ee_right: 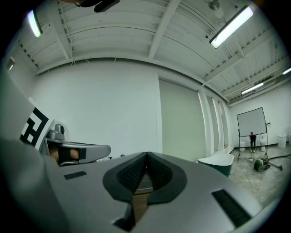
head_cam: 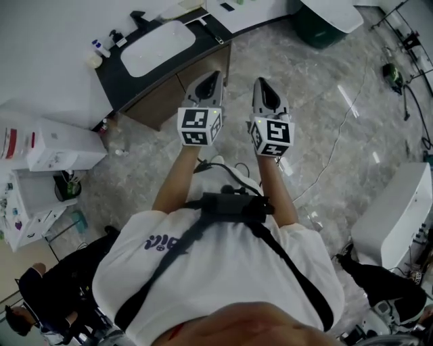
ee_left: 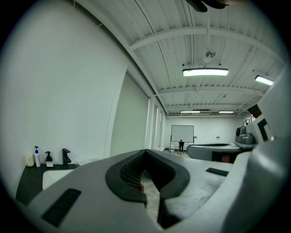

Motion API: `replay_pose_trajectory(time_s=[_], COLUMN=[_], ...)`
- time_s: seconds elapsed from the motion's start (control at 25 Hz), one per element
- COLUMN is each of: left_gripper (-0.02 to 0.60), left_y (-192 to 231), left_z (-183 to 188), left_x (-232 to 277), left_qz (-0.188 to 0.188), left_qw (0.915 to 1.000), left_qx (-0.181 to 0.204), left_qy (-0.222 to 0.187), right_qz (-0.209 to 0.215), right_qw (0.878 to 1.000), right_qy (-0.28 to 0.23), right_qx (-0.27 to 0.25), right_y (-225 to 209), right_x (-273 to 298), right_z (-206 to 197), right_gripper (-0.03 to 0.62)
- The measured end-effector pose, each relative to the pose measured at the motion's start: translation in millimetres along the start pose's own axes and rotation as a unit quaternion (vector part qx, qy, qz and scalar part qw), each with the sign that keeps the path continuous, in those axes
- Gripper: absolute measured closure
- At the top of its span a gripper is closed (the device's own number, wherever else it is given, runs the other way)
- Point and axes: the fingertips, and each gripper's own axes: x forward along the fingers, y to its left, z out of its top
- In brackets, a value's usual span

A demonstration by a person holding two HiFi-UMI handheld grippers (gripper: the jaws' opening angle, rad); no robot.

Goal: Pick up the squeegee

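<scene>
1. Squeegee: I can't find it for certain in any view. A thin dark item (head_cam: 210, 31) lies on the counter past the basin's right end, but it is too small to name. I judge that counter the likeliest place.
2. Left gripper (ee_left: 145, 152): the grey jaws are pressed together at the tips with nothing between them. It is level, pointing at the counter and the white wall.
3. Right gripper (ee_right: 146, 155): its jaws are likewise pressed together and it holds nothing. It rides just beside the left one.
4. Progress: the approach only. Nothing is reached or gripped. Finding the tool, opening a jaw, closing on it and lifting are all still to do.
5. Edges: the dark countertop (head_cam: 112, 80) with its white oval basin (head_cam: 157, 46) lies ahead and left. The counter's brown wooden cabinet front (head_cam: 170, 96) is near the left gripper's tip. A black faucet (head_cam: 139, 15) and small bottles (head_cam: 101, 47) crowd the basin's far end.
6. Open room: the grey marbled floor (head_cam: 325, 115) ahead and to the right is wide, though a thin cable (head_cam: 333, 154) crosses it. White shelving (head_cam: 55, 145) is on the left, a white tub-like unit (head_cam: 398, 209) on the right and a seated person (head_cam: 47, 297) behind on the left, all well apart from the grippers.
</scene>
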Motion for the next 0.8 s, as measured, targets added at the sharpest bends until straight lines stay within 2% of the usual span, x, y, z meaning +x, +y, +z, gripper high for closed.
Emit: replay_pose_trajectory(time_s=[0.16, 0.52, 0.68, 0.8], left_gripper=[0.571, 0.571, 0.571, 0.571], left_y=[38.9, 111.9, 144.6, 177.7], left_z=[13.0, 5.6, 5.3, 6.3], left_x=[33.3, 90.1, 119.4, 139.7], left_qz=[0.007, 0.052, 0.084, 0.124], left_qw=[0.9999, 0.9985, 0.9962, 0.992], left_qx=[0.0, -0.02, -0.022, -0.025], left_qy=[-0.008, -0.001, 0.0, -0.002], right_qz=[0.016, 0.068, 0.104, 0.143], right_qw=[1.0, 0.997, 0.994, 0.989], right_qy=[0.001, 0.015, 0.02, 0.021], right_qx=[-0.015, -0.021, -0.018, -0.019], right_y=[12.2, 23.9, 23.5, 28.7], right_x=[58.3, 156.5, 210.3, 257.1], right_z=[9.2, 0.0, -4.7, -5.7], right_gripper=[0.586, 0.586, 0.586, 0.586])
